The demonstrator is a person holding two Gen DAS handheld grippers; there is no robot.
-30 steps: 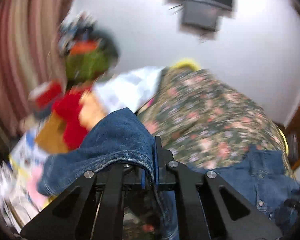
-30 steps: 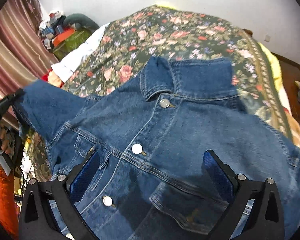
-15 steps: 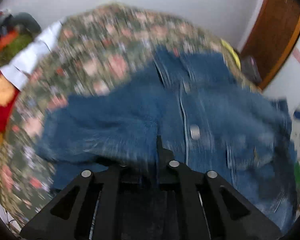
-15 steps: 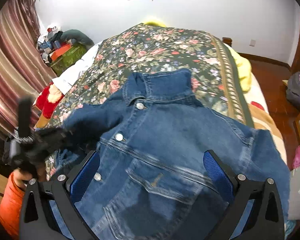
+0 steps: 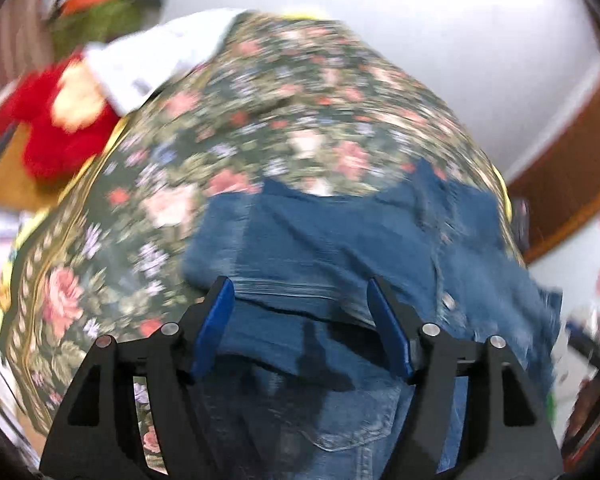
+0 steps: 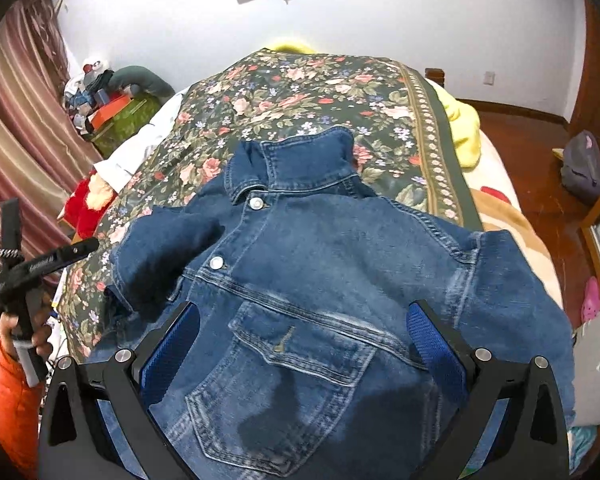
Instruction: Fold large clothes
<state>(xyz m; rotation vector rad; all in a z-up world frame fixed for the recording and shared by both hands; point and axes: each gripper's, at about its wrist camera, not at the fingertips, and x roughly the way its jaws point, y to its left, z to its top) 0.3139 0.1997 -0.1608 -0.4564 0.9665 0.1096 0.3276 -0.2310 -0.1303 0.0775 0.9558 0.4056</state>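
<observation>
A blue denim jacket [image 6: 320, 280] lies front-up on the floral bedspread [image 6: 300, 92], collar toward twelve o'clock, silver snap buttons fastened down the placket. Its sleeve at nine o'clock is folded inward across the chest; the other sleeve spreads toward three o'clock. A flap pocket faces up.

White lettering runs along the left claw's [image 6: 46, 266] black body, too small and blurred to read.

Denim jacket [image 6: 320, 280] on floral bedspread [image 6: 300, 92], right tongs [image 6: 304, 336] spread above
</observation>
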